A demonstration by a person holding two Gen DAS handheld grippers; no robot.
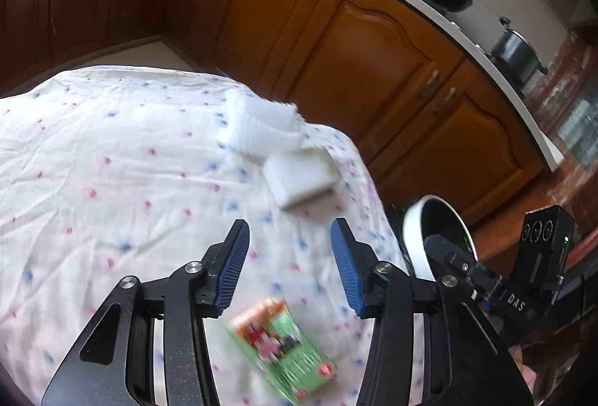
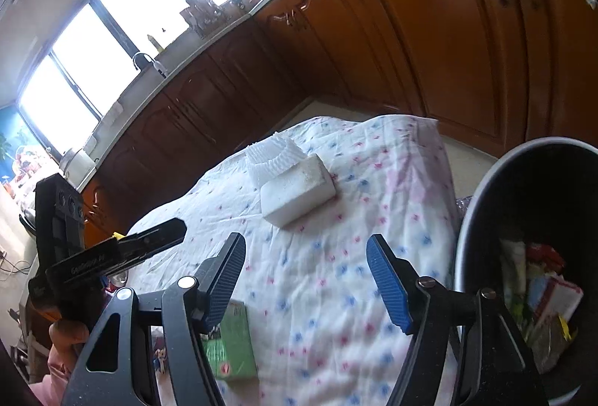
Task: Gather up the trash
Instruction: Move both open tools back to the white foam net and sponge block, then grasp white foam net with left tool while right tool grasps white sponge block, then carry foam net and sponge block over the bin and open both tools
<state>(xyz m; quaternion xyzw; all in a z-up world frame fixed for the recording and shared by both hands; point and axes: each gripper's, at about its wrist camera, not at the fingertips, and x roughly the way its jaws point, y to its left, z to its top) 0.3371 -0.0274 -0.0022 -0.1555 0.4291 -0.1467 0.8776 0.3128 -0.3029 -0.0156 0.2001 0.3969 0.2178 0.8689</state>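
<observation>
Covering table, floral cloth point(image 1: 112, 152); wooden cabinets point(image 1: 373, 62) behind; left claw point(image 1: 289, 266), right claw point(image 2: 310, 279) spread, empty.

I take the white foam block point(image 2: 297, 191) as my landmark. Between it and my two grippers the flowered cloth point(image 2: 336, 275) lies bare, so there is open room to come in from the near side. Directly behind the block, touching it, sits a ribbed white foam piece point(image 2: 273, 154). A green packet point(image 2: 231, 342) lies nearer than the block, off to its left. To the block's right, past the cloth's edge, the bin point(image 2: 471, 219) stands open-mouthed. Beyond the block, brown cabinet doors point(image 2: 429, 32) close off the far side.
</observation>
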